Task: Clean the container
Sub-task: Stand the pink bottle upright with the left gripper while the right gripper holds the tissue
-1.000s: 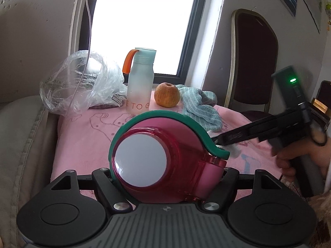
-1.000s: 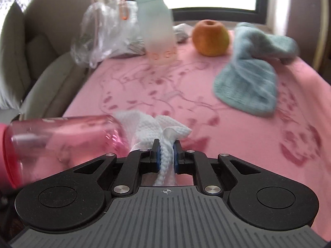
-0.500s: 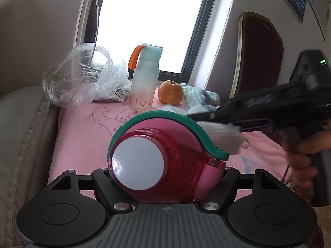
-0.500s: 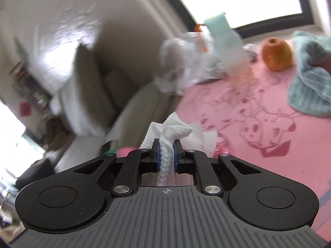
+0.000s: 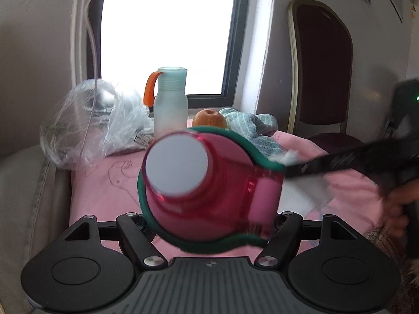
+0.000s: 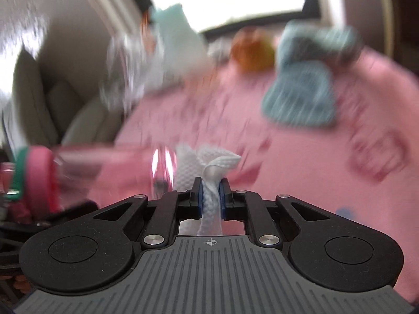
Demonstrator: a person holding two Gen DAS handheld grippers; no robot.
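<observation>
A pink see-through container [image 5: 209,191] with a green band is held sideways above the pink tablecloth, and my left gripper [image 5: 209,221] is shut on it. One pale round end of it faces the left wrist camera. In the right wrist view the container [image 6: 104,167] lies across the left side, blurred. My right gripper [image 6: 210,196] is shut on a bunched white cloth [image 6: 209,162], which sits right beside the container's near end. In the left wrist view the right gripper [image 5: 293,168] reaches in from the right, with the cloth [image 5: 288,157] at the green band.
At the back of the pink-covered table [image 5: 104,183] stand a frosted bottle [image 5: 170,104] with an orange handle, an apple [image 5: 209,119], a teal towel [image 5: 251,128] and a crumpled plastic bag [image 5: 91,120]. A chair [image 5: 322,73] is behind on the right, a beige sofa [image 5: 26,183] on the left.
The container has risen and tilted in my left gripper. My right gripper lifted the cloth over the rim, then swung back down to the container's side. Both grips hold.
</observation>
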